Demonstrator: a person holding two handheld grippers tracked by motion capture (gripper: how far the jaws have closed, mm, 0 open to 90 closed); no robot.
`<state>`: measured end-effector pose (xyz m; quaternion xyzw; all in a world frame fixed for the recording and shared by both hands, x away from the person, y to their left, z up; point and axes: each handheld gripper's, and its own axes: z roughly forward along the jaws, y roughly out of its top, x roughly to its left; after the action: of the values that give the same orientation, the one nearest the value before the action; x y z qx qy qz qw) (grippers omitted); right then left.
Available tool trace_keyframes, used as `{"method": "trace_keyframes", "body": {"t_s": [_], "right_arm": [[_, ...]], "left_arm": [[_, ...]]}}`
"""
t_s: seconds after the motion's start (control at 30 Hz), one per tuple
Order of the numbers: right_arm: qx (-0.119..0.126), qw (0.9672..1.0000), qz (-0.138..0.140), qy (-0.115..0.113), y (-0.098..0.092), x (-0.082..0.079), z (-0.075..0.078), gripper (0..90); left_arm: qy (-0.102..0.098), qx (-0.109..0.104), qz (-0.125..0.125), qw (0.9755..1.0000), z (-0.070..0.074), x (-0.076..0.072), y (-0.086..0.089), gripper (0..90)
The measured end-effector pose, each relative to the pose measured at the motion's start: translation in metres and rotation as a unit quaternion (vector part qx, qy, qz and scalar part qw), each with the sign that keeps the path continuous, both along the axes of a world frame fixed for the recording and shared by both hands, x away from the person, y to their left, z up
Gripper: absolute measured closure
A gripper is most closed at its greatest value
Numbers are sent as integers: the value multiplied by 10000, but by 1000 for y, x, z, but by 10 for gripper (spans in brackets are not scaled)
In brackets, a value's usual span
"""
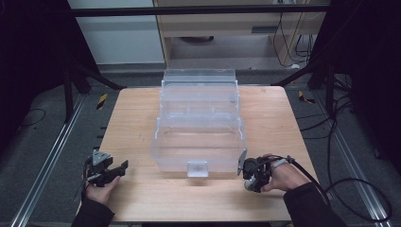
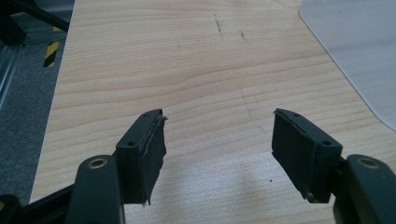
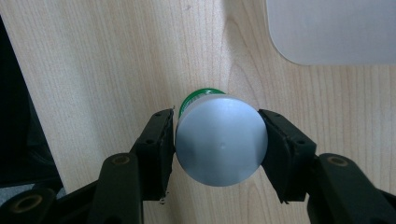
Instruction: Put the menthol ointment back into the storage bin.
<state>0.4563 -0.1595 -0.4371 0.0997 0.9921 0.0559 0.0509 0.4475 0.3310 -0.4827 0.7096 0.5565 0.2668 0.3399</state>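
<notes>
Tiered box [image 1: 199, 127] sits mid-table [image 1: 279, 123] (grippers flanking its front).

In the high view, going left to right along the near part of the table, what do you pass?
Left hand-held gripper, open over bare wood → clear plastic tiered box with its front latch → right hand-held gripper, shut on a grey-capped green container.

L tool [image 2: 218, 140] jaws wide apart; R tool [image 3: 219, 144] clamped w/ load.
</notes>
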Motion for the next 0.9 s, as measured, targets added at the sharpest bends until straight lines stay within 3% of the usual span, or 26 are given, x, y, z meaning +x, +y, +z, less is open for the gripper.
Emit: {"method": "trace_keyframes", "body": {"t_s": [0.33, 0.47, 0.9], "right_arm": [[-35, 9999, -76, 138, 0, 0, 1, 501], [58, 9998, -107, 155, -3, 0, 5, 501], [160, 9997, -180, 5, -9, -1, 39, 501]], "left_arm": [[-3, 3, 5, 10000, 0, 0, 0, 342], [1, 8, 3, 10000, 0, 0, 0, 343], [7, 13, -11, 10000, 0, 0, 0, 343]]}}
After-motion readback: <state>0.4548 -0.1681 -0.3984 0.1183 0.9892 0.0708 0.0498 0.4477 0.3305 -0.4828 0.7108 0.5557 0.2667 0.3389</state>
